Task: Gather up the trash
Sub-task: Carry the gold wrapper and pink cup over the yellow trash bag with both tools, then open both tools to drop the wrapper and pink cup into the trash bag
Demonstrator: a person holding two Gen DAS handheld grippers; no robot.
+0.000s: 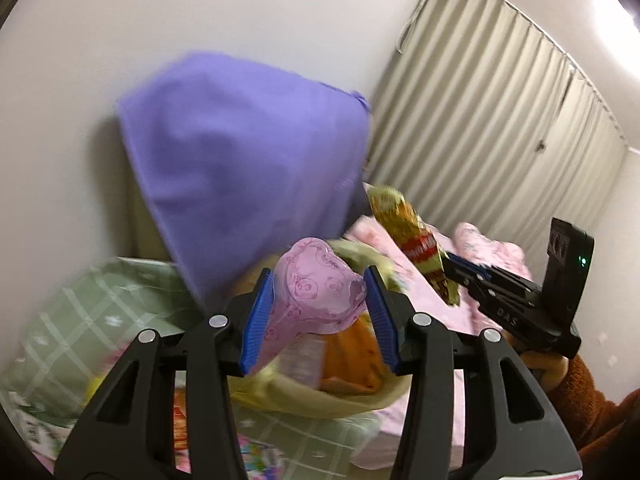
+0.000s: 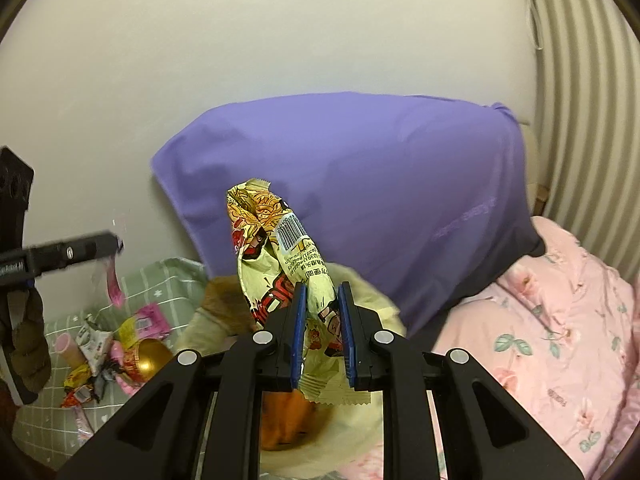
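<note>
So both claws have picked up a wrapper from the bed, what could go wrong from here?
The left gripper holds the pink wrapper by one bunched part, so the thin film might slip free. The right gripper pinches the yellow snack wrapper near its bottom; most of it stands loose above and could flop or snag. More litter lies on the green checked sheet, easily missed.

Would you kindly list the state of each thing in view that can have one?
Left gripper: shut on the pink wrapper, lifted.
Right gripper: shut on the yellow snack wrapper, crumpled, lifted.
Trash pile: loose on the green quilt.
Purple pillow: propped against the wall.
</note>
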